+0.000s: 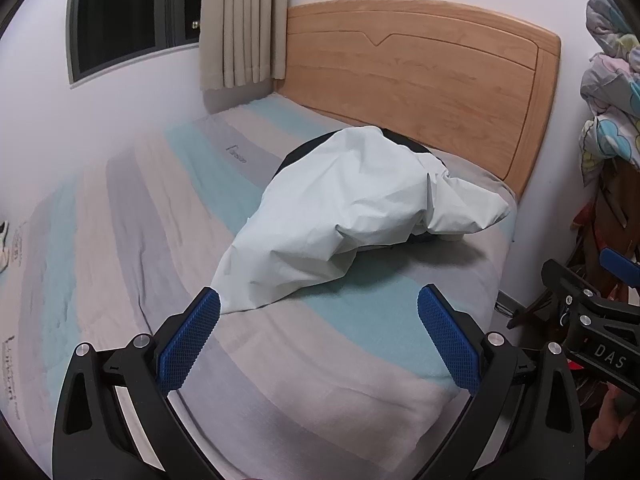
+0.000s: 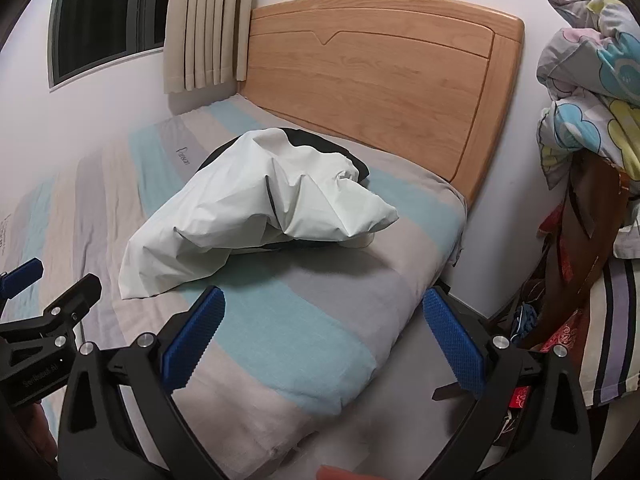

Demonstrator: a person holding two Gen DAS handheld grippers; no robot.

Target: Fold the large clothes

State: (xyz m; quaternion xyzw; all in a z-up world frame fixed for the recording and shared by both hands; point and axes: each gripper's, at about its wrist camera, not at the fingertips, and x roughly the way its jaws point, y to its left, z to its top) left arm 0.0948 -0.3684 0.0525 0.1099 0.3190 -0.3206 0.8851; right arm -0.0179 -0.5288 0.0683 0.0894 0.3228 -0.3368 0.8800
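A crumpled pale white garment covers most of a black fabric item beneath it, so only dark edges show and its kind cannot be told. The pastel cloud-print quilt is cut off by the right edge. The small dark lettering on the striped grey and teal bedsheet is too small to read.
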